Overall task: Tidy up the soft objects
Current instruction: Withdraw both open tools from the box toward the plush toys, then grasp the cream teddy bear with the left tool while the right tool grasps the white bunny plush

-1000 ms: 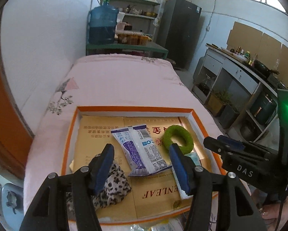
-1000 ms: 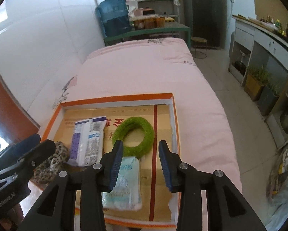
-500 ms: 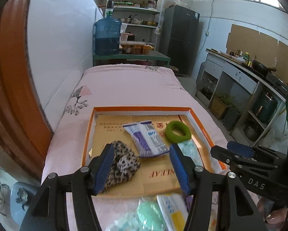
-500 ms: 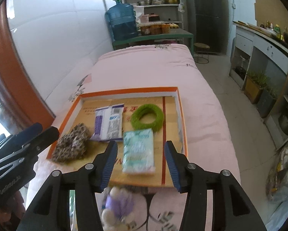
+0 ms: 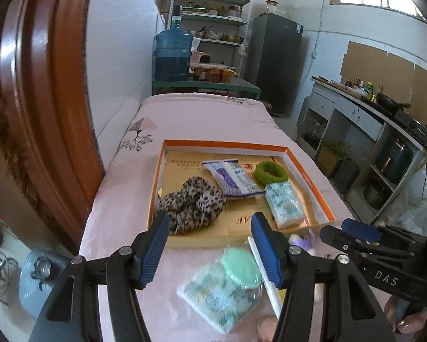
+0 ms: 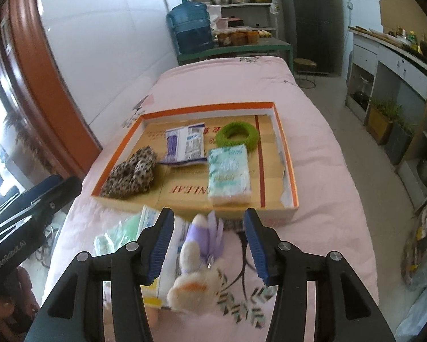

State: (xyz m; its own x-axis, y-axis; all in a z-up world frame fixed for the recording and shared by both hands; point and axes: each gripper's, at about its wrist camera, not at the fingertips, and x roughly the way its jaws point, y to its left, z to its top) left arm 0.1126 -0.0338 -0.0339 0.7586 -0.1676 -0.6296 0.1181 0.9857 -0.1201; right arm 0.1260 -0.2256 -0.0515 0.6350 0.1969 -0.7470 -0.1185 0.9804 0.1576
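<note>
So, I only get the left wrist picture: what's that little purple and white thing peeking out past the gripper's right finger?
Observer: A small plush toy, cream with a purple top. It lies on the pink bedcover, just in front of the tray.
Operator: Is the other gripper holding it?
Observer: No. The right gripper is open, and the toy lies between its fingers with neither pad on it.
Operator: Anything else down there I'm missing?
Observer: A feather print on the cover, right beside the toy.
</note>
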